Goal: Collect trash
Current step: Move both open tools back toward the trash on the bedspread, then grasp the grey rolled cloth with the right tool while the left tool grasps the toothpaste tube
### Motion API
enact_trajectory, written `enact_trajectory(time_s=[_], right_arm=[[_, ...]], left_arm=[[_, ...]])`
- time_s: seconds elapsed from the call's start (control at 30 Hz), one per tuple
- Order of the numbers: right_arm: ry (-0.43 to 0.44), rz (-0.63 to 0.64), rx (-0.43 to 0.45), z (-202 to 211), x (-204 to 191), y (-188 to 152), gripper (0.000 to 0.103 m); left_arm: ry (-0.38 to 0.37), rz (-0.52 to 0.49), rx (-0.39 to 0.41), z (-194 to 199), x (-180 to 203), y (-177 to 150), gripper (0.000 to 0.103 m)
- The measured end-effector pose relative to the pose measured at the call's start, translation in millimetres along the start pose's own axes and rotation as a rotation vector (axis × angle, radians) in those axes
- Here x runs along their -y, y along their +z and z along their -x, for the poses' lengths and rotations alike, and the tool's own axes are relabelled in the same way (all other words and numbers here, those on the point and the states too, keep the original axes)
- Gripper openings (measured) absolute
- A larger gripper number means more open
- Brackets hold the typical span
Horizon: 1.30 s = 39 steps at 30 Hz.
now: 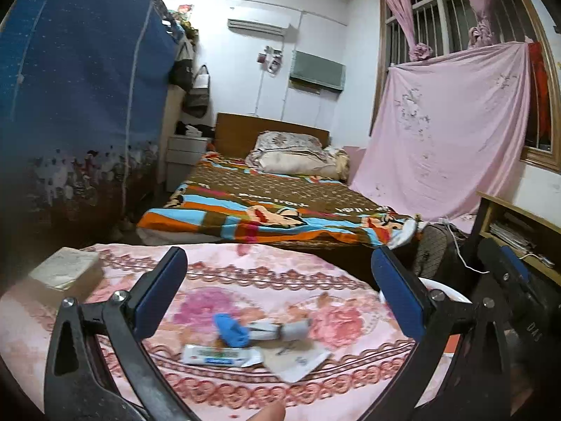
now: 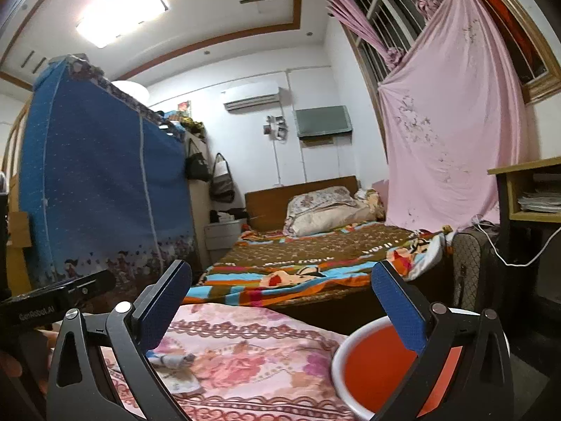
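Hovering above the table with the pink floral cloth (image 1: 273, 273), our left gripper (image 1: 280, 291) has its jaws spread wide, nothing between the blue pads. Below and between them lies the trash, bunched near the front edge: a crumpled blue scrap (image 1: 233, 329) touching a rolled grey-white wrapper (image 1: 280, 329), a flattened white tube (image 1: 221, 354) just in front of them, and a creased slip of paper (image 1: 298, 361) beside the tube. A worn white box (image 1: 66, 268) sits well apart at the table's far left corner.

Our right gripper (image 2: 280, 305) is also gaping wide and empty — it hangs over the table's right edge, its right finger over the bin with the white rim and orange inside (image 2: 371, 361), which stands just beside the table. From the right wrist view we catch only the grey-white wrapper and a bit of paper past the left finger. Behind the table, the bed with the striped blanket (image 1: 266, 207).
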State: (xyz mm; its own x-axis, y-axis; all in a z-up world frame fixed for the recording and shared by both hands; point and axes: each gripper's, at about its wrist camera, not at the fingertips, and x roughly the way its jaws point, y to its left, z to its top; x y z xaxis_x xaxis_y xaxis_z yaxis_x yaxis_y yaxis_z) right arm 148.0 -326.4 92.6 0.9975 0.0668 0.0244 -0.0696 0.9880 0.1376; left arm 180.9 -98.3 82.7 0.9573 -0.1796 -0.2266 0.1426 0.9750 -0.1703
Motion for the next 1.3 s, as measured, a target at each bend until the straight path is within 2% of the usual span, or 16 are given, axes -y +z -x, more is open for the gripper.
enact_trajectory(time_s=[0.27,0.43,0.7,0.93,1.0,1.07,1.13,1.27,1.3], right_arm=[[0.069,0.035,0.001,-2,-26,-5,0.103],[0.110,0.046,-0.003,-3,-44,-9,0.103],[0.137,0.108,-0.090,-19,-66,-21,0.103],[0.156,0.144,-0.267,-49,-73,-35,0.103],[0.164,0.148,-0.321,-58,-75,-39,0.100],[0.182,0.144,-0.383,-68,-76,-44,0.094],[0.204,0.133,-0.435,-77,-76,-49,0.084],[0.247,0.103,-0.508,-90,-77,-56,0.071],[0.256,0.102,-0.524,-92,-78,-58,0.065]], left_arm=[[0.080,-0.016,0.029,20,-34,-5,0.092],[0.101,-0.027,0.014,27,-55,-9,0.092],[0.111,-0.024,-0.080,18,-79,-23,0.092],[0.070,0.002,-0.222,-7,-82,-31,0.089],[0.055,0.009,-0.279,-16,-83,-36,0.083],[0.042,0.023,-0.339,-27,-85,-40,0.069],[0.019,0.037,-0.386,-35,-86,-44,0.058],[-0.034,0.043,-0.461,-47,-86,-52,0.035],[-0.048,0.044,-0.481,-51,-85,-54,0.033]])
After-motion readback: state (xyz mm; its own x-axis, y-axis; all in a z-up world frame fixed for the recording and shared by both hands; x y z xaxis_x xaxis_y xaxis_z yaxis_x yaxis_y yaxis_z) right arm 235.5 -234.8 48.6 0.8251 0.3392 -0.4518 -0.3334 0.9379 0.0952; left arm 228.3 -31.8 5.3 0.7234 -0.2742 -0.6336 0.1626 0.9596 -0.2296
